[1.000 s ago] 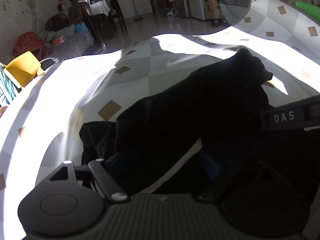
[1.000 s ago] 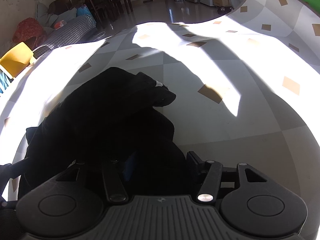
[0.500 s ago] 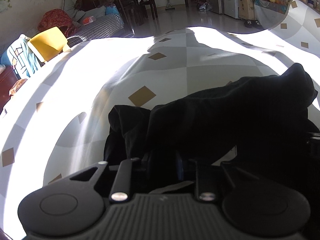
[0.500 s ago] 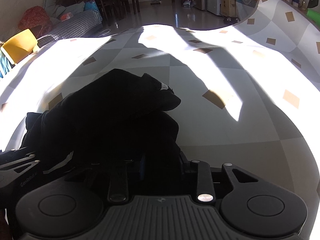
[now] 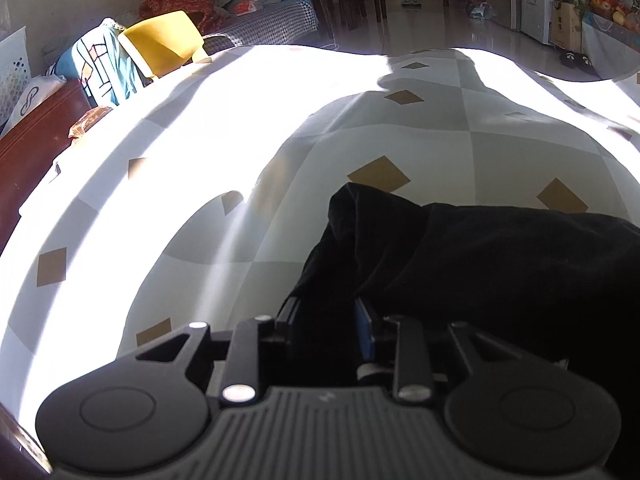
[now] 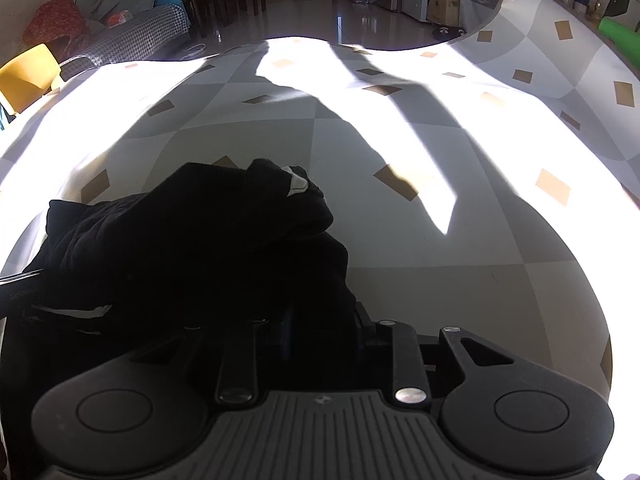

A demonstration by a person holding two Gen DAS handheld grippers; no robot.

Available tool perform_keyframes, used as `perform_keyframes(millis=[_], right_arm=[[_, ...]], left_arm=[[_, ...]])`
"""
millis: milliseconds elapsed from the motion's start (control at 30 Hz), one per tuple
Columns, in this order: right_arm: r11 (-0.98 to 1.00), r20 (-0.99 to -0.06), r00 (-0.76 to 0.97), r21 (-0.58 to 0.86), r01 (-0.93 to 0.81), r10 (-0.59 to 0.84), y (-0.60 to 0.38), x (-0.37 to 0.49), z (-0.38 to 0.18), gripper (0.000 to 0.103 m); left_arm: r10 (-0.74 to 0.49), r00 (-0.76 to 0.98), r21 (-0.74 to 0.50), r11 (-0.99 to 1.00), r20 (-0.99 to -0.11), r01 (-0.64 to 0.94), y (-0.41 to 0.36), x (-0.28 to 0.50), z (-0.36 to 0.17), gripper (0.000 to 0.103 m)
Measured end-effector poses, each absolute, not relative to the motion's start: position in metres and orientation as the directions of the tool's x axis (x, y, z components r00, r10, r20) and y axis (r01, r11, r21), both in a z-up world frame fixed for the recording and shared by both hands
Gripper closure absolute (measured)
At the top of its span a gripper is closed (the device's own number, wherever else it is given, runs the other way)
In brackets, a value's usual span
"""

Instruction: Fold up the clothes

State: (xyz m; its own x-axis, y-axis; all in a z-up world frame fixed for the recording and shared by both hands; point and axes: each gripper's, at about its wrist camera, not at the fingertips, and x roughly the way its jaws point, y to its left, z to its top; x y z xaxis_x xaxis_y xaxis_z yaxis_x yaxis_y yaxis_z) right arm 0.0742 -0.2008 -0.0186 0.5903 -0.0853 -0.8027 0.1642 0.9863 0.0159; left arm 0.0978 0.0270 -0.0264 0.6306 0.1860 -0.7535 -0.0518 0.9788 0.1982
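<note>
Garment: black garment [image 5: 500,264], bunched on the near part of the patterned tablecloth [image 5: 192,184], partly in shadow.
Left gripper [image 5: 326,320]: at the garment's left near edge; jaws opening slightly, black cloth between them and pinched.
Right gripper [image 6: 320,328]: at the garment's right near edge; jaws drawn in, clamped on a fold of the cloth.
Garment relative to grippers: heaped just beyond both, spanning between them.
Surroundings: yellow chair [image 5: 160,40] far left.

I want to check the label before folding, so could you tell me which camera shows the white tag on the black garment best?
The right wrist view: the white tag sits lit atop the black garment. The left wrist view shows only dark fabric, no tag.
</note>
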Motion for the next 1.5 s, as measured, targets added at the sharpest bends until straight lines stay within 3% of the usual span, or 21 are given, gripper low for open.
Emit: perform_keyframes(millis=[100, 200, 433, 567, 767, 833, 1133, 1233, 1367, 1500], right_arm=[[0.987, -0.808, 0.583, 0.007, 0.16, -0.089, -0.2, 0.07, -0.018, 0.077], [0.986, -0.813, 0.575, 0.014, 0.167, -0.086, -0.201, 0.066, -0.017, 0.076], [0.975, -0.802, 0.595, 0.091, 0.203, -0.049, -0.213, 0.058, -0.012, 0.067], [0.979, -0.767, 0.638, 0.071, 0.193, -0.07, -0.211, 0.056, -0.005, 0.065], [0.975, -0.741, 0.669, 0.099, 0.2, -0.062, -0.214, 0.059, 0.0, 0.059], [0.973, -0.74, 0.67, 0.116, 0.198, -0.049, -0.215, 0.06, -0.001, 0.058], [0.972, -0.722, 0.692, 0.153, 0.177, -0.012, -0.214, 0.063, 0.003, 0.057], [0.97, -0.725, 0.688, 0.163, 0.178, -0.005, -0.214, 0.064, 0.003, 0.057], [0.969, -0.732, 0.681, 0.172, 0.177, 0.006, -0.213, 0.066, 0.001, 0.057], [0.967, -0.737, 0.676, 0.178, 0.184, 0.006, -0.214, 0.067, 0.0, 0.057]], left_arm=[[0.195, 0.63, 0.207, 0.977, -0.752, -0.055, 0.027, 0.097, -0.026, 0.071], [0.216, 0.622, 0.211, 0.974, -0.753, -0.084, 0.032, 0.1, -0.026, 0.058], [0.167, 0.625, 0.136, 0.986, -0.763, -0.097, 0.041, 0.096, -0.014, 0.061], [0.072, 0.677, 0.103, 0.995, -0.732, 0.006, 0.028, 0.081, 0.0, 0.057], [-0.092, 0.695, 0.075, 0.976, -0.713, 0.206, -0.001, 0.064, 0.006, 0.038], [-0.121, 0.688, 0.077, 0.965, -0.716, 0.25, -0.008, 0.062, 0.004, 0.024], [-0.143, 0.642, 0.131, 0.924, -0.753, 0.36, -0.029, 0.057, -0.014, 0.015], [-0.133, 0.631, 0.154, 0.913, -0.764, 0.379, -0.033, 0.056, -0.02, 0.007], [-0.094, 0.648, 0.209, 0.903, -0.756, 0.375, -0.038, 0.055, -0.028, 0.007], [-0.085, 0.629, 0.195, 0.912, -0.772, 0.362, -0.036, 0.059, -0.032, 0.022]])
